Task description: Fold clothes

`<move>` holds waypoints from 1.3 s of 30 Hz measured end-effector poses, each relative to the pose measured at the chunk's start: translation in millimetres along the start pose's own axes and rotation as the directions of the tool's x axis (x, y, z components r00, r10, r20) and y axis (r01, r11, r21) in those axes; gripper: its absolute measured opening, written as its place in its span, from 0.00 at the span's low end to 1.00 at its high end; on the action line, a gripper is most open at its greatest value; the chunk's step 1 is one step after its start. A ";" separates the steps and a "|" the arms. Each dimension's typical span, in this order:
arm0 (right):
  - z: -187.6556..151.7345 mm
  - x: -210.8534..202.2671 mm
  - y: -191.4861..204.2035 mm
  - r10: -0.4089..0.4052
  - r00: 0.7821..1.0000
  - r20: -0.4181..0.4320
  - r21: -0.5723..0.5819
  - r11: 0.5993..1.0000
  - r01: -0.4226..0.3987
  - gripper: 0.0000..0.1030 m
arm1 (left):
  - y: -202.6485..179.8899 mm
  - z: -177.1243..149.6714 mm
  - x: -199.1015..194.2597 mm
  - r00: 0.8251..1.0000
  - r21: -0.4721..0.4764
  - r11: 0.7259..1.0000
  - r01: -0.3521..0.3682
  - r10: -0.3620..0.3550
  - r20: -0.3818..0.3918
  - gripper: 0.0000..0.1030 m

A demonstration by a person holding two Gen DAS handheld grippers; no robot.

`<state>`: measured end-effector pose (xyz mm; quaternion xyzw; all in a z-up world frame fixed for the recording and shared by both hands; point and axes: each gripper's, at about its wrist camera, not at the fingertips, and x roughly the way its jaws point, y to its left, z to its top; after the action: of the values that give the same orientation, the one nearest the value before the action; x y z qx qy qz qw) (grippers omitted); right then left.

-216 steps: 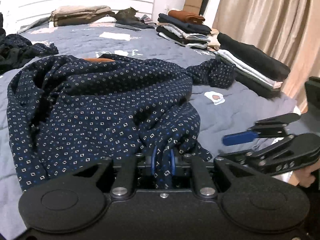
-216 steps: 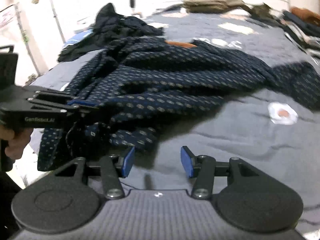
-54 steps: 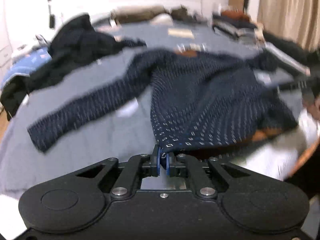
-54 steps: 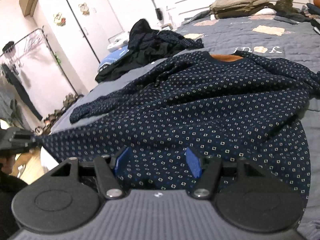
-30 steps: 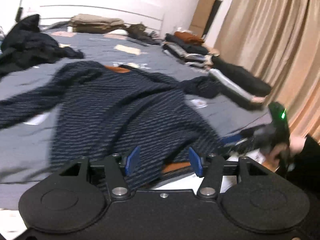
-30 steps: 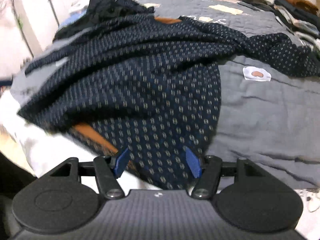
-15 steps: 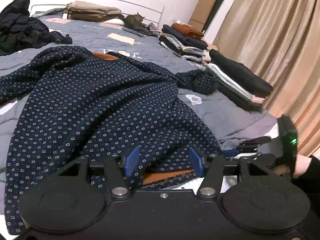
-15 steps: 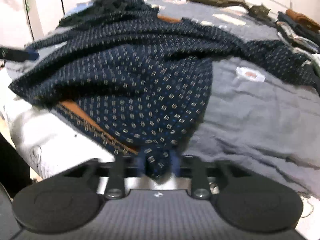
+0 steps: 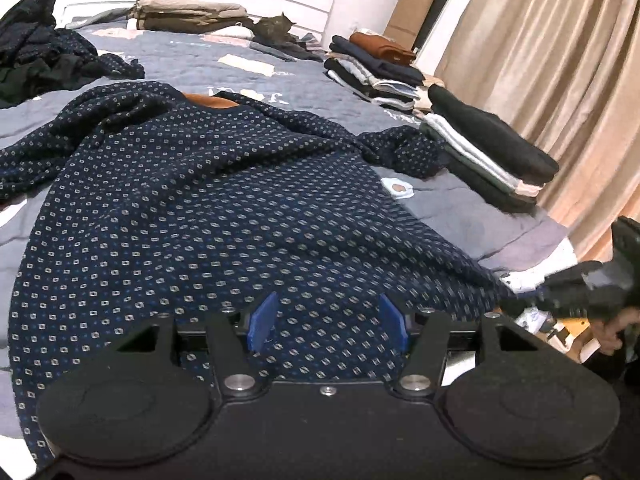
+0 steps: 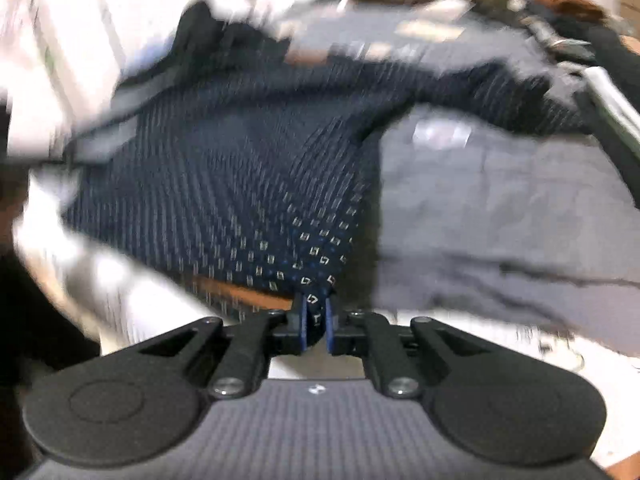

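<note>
Knitwear is covering the near half of the bed: a navy sweater with a small pale diamond pattern and an orange-brown neck lining is lying spread across the grey quilted bedspread, its collar toward the headboard and its hem at the near edge. One sleeve is trailing toward the left edge, the other is lying bunched toward the right edge, just beside a stack of folded dark and white clothes. A second folded stack is sitting farther along the right edge, tan and brown folded garments are resting at the head of the bed, and a heap of loose dark clothing is piled at the far left corner.

The left gripper is hovering low over the hem, its blue-padded fingers standing wide apart, gripping nothing, with patterned cloth lying between and beneath them.

The right gripper is at the hem's right corner by the near edge, its blue pads pinched tight on a fold of the sweater. In the left wrist view a bare hand is holding it. The right wrist view is blurred.
</note>
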<state>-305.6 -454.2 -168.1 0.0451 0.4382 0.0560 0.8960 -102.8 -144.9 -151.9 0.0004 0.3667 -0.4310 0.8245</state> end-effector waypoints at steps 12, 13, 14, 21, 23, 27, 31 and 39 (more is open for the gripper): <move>11.0 -27.6 -29.8 0.060 0.970 0.235 0.301 0.945 -0.131 0.44 | -1.9 2.7 -5.5 1.000 -0.004 1.000 -0.016 0.016 0.015 0.61; 12.7 -26.2 -31.1 0.053 0.964 0.262 0.330 0.934 -0.141 0.46 | -1.1 3.1 -6.4 1.000 -0.007 1.000 -0.023 0.023 0.018 0.61; 14.3 -22.9 -32.0 0.046 0.960 0.275 0.358 0.922 -0.146 0.46 | 0.0 3.4 -7.3 0.999 -0.011 0.999 -0.031 0.031 0.021 0.61; 18.6 5.6 -24.7 0.041 0.974 0.222 0.407 0.904 -0.131 0.47 | 22.2 4.5 -23.1 0.990 -0.084 0.989 -0.125 0.130 0.052 0.61; 24.0 7.7 -16.1 0.064 0.970 0.233 0.389 0.908 -0.153 0.47 | 30.8 4.9 -30.5 0.986 -0.114 0.983 -0.146 0.154 0.066 0.61; 42.4 12.4 7.1 0.105 0.958 0.269 0.340 0.920 -0.196 0.48 | 44.8 5.6 -46.9 0.976 -0.162 0.971 -0.173 0.191 0.101 0.61; 71.7 22.2 29.4 0.139 0.948 0.285 0.286 0.932 -0.223 0.53 | 60.9 4.4 -63.7 0.966 -0.212 0.957 -0.198 0.227 0.126 0.61; 163.7 43.4 64.7 0.208 0.927 0.313 0.157 0.951 -0.266 0.55 | 92.0 14.2 -97.8 0.944 -0.259 0.941 -0.217 0.271 0.191 0.61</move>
<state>-153.7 -389.4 -93.4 0.1943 0.2953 0.1133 0.9286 -64.0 -22.2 -111.4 -0.0996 0.3170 -0.2758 0.9020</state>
